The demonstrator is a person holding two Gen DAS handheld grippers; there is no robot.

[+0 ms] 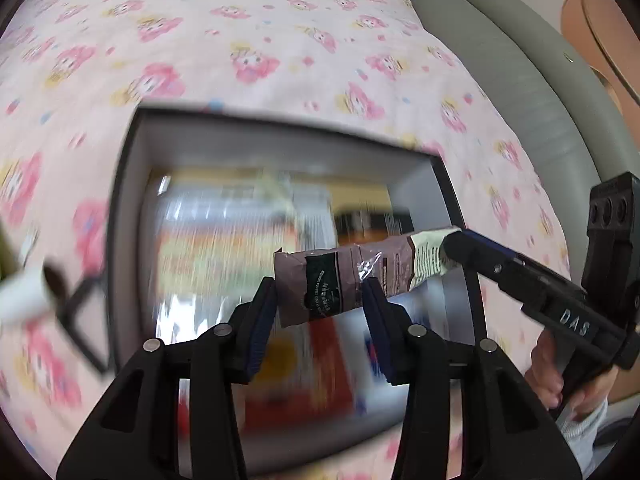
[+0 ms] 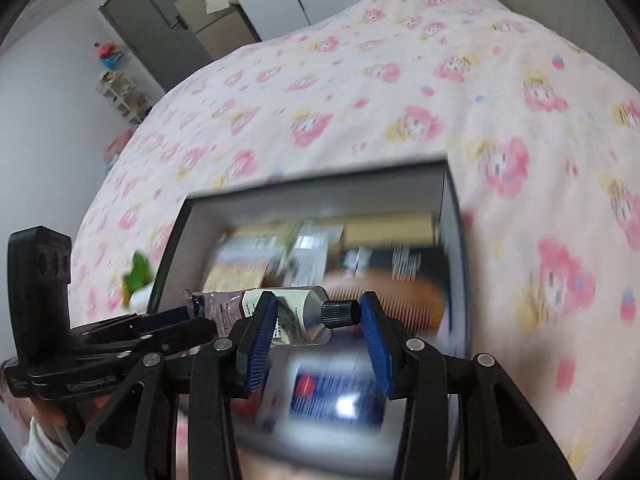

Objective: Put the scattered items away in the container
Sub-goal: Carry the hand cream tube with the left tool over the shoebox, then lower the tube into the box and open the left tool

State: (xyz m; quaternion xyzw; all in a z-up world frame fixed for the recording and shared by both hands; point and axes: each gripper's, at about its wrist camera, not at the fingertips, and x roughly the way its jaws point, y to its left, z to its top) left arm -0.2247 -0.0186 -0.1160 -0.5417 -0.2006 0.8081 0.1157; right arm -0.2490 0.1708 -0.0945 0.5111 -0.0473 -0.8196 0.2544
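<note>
While both your grippers hang over the open box (image 1: 132,184) on the flowered bedspread (image 1: 280,48), the hand-cream tube (image 1: 340,280) spans them: your left gripper (image 1: 322,300) clamps its crimped end, your right gripper (image 2: 318,320) clamps the cap end

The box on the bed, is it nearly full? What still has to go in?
Done: the box already holds packets and a comb. In hand: both grippers, left and right, carry one hand cream tube above it. Left: a green thing and a white item lie outside on the bedspread.
</note>
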